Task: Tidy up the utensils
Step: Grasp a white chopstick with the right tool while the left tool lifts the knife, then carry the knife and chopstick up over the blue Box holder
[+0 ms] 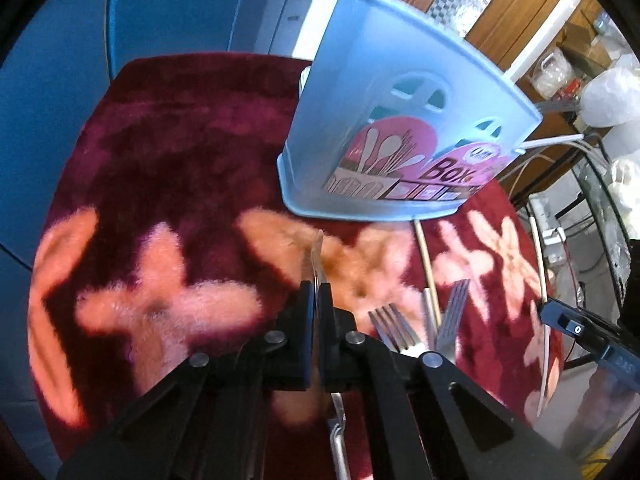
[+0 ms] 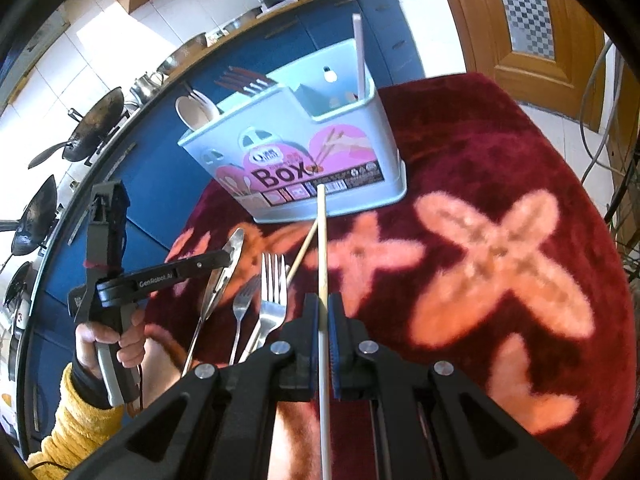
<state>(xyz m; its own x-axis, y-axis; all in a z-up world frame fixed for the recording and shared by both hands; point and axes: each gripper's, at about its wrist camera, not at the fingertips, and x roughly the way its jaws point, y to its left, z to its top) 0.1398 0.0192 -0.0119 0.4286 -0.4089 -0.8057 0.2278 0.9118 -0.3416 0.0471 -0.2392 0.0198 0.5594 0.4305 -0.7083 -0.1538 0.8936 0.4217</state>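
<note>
A light blue utensil box (image 2: pixel 304 148) with a pink label stands on the dark red flowered mat (image 2: pixel 500 200); it also shows in the left wrist view (image 1: pixel 400 128). My left gripper (image 1: pixel 317 300) is shut on a metal spoon (image 1: pixel 316 256), held above the mat; the right wrist view shows the left gripper (image 2: pixel 228 258) on that spoon (image 2: pixel 234 246). My right gripper (image 2: pixel 323 312) is shut on a pale chopstick (image 2: pixel 322 240) that points at the box. Two forks (image 2: pixel 272 280) and another chopstick (image 2: pixel 302 254) lie on the mat between the grippers.
The box holds wooden spoons (image 2: pixel 196 110), dark-handled utensils (image 2: pixel 240 78) and a white chopstick (image 2: pixel 360 56). A blue cabinet (image 2: pixel 168 168) with woks (image 2: pixel 96 124) on top stands behind. A wooden door (image 2: pixel 532 20) is at the right. Cables (image 1: pixel 560 152) hang off the table edge.
</note>
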